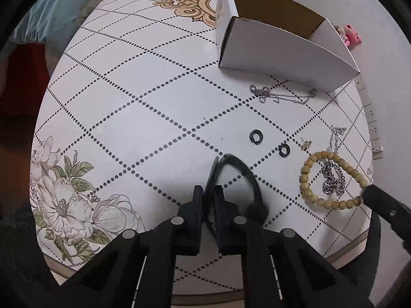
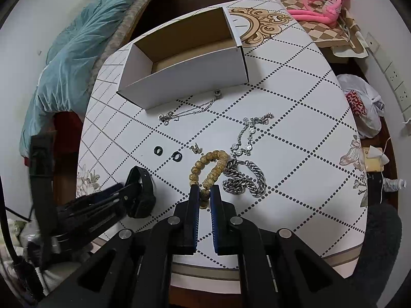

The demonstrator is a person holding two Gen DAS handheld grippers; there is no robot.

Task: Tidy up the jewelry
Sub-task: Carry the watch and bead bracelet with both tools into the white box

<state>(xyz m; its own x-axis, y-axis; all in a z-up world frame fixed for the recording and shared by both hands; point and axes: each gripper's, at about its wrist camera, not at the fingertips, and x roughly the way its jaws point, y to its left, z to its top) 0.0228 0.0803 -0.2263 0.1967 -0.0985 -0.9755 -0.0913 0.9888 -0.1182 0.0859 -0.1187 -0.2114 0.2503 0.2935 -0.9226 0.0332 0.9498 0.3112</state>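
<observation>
**Both Grippers Clamped on Bands at the Near Table Edge**

Patterned table (image 2: 295,133), white with dotted diamond lines, carries all task items; a bed with a teal quilt (image 2: 77,51) lies at 10 o'clock in the right wrist view.

1. White cardboard box (image 2: 185,77), open-topped, stands at 12 o'clock from the right gripper, its brown interior bare.
2. Left gripper (image 1: 207,192): jaws pressed together on the black strap band (image 1: 246,177), which loops toward 1 o'clock from the fingertips.
3. Right gripper (image 2: 204,192): jaws pinching the beaded bracelet (image 2: 205,169) at its near end; the loop extends toward 12 o'clock.
4. Heavy silver curb chain (image 2: 244,177) lies just beside the bracelet at 2 o'clock.
5. Crystal-link chain (image 2: 248,136) lies beyond it, at 1 o'clock.
6. Fine silver necklace (image 2: 190,110) lies just in front of the box wall.
7. Two black rings (image 2: 168,152) sit side by side at 10 o'clock.
8. Small stud earring (image 2: 196,148) rests between the rings and the bracelet.
</observation>
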